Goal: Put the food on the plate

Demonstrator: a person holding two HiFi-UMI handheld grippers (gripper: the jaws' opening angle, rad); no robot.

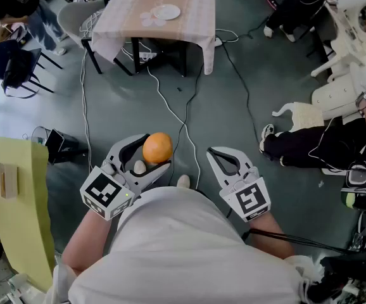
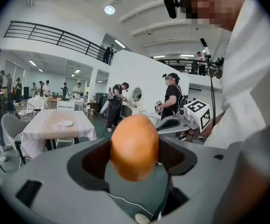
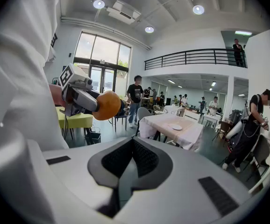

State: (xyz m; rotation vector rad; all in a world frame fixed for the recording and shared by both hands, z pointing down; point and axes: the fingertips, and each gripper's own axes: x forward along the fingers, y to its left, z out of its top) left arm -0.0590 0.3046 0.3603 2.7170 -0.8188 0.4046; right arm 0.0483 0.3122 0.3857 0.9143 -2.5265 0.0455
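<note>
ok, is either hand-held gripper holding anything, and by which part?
The left hand-held gripper holds the orange, jaws pressed on its two opposite sides. The right hand-held gripper is shut and empty.

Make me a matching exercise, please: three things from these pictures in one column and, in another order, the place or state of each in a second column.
Things:
1. orange
2. plate
3. right gripper

Places or states:
a. jaws together, nothing between them
b. on the covered table, far ahead
c. held between the jaws of the left gripper

Pairs: 1-c, 2-b, 3-a
</note>
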